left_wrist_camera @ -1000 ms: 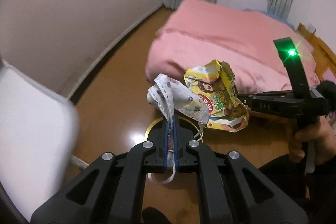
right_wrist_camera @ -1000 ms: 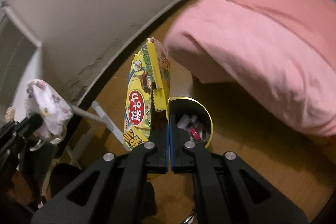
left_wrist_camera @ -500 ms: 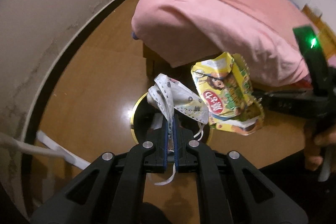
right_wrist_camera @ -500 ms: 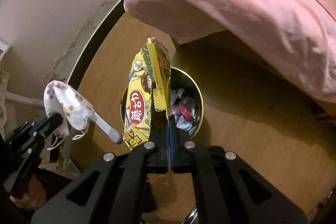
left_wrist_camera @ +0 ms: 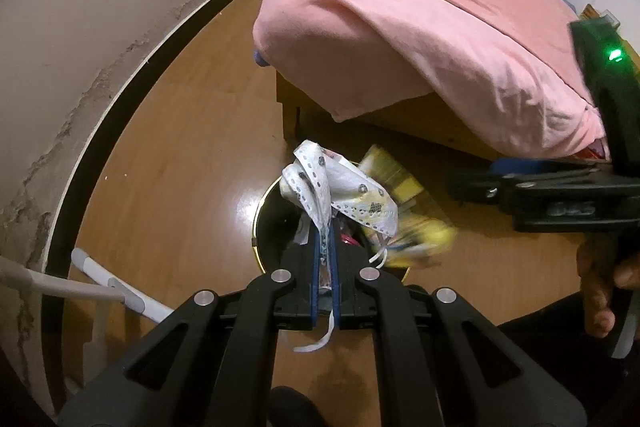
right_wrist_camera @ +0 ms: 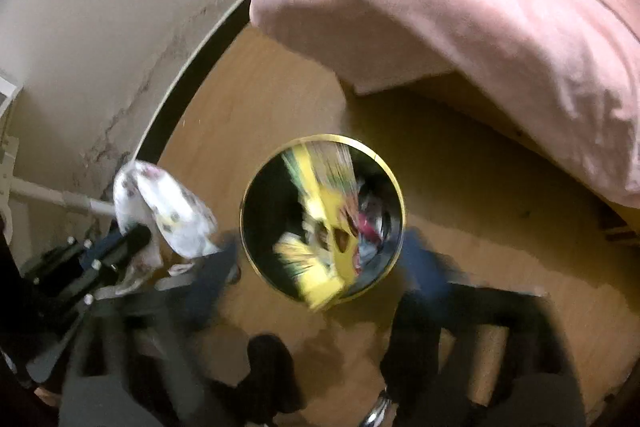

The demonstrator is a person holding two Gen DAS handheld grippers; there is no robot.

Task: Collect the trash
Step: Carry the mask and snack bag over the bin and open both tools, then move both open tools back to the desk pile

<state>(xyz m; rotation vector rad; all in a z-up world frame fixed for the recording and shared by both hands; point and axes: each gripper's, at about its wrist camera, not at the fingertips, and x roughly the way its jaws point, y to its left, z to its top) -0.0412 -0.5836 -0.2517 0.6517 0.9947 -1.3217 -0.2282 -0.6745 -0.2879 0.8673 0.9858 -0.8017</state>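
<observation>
My left gripper (left_wrist_camera: 326, 243) is shut on a white patterned face mask (left_wrist_camera: 340, 191) and holds it just above a black bin with a yellow rim (left_wrist_camera: 256, 227). My right gripper (right_wrist_camera: 320, 263) hangs over the same bin (right_wrist_camera: 394, 183). Its jaws are opening wide, blurred, with nothing pressed between the pads. A yellow snack bag (right_wrist_camera: 320, 211), smeared by motion, is dropping free into the bin among other litter. From the left wrist view the bag (left_wrist_camera: 416, 231) shows blurred beside the mask, left of the right gripper (left_wrist_camera: 476, 179). The right wrist view has the mask (right_wrist_camera: 168, 211) at left.
A bed under pink bedding (left_wrist_camera: 420, 39) stands just behind the bin, its wooden frame close to the rim. A wall with dark skirting (left_wrist_camera: 132, 87) curves along the left. A white rack leg (left_wrist_camera: 100, 283) lies on the wood floor. A person's hand (left_wrist_camera: 600, 287) holds the right gripper.
Both grippers sank toward the bin. The right gripper then went from shut on the snack bag to wide open, and the bag fell away into the bin. The left still grips the mask.
</observation>
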